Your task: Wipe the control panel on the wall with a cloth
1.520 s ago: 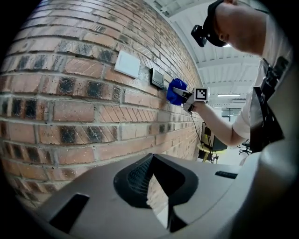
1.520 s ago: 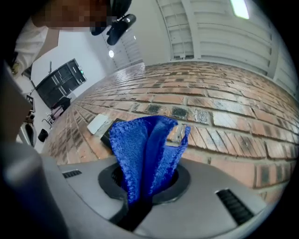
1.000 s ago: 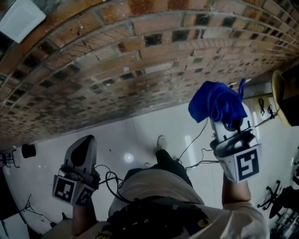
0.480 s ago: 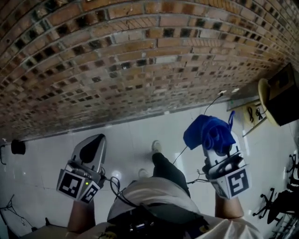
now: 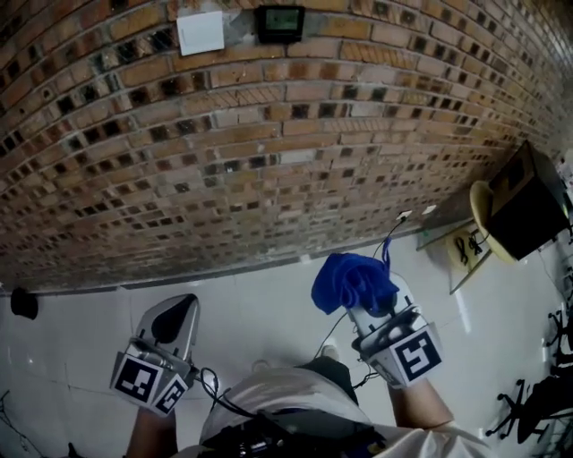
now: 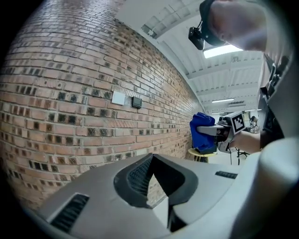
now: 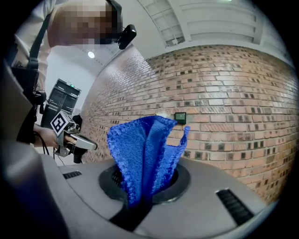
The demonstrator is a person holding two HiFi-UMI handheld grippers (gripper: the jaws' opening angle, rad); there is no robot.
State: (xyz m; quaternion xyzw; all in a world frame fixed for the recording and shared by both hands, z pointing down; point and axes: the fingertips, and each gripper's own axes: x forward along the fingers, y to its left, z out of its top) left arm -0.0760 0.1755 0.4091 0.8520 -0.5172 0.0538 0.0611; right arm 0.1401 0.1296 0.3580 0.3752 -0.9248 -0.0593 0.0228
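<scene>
blue cloth (image 7: 140, 149) is pinched in the right tool (image 7: 140, 198). the control panel (image 7: 180, 117) is ahead of this tool on the brick wall (image 7: 233, 93), well apart. better to approach squarely and press the cloth flat, lightly. the left tool (image 6: 153, 163) is pressed together, empty.

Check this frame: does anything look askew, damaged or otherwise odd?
Nothing stands out. The right gripper is shut on the blue cloth, clear of the brick wall. The dark control panel and the white plate beside it look intact. The left gripper is shut and empty.
</scene>
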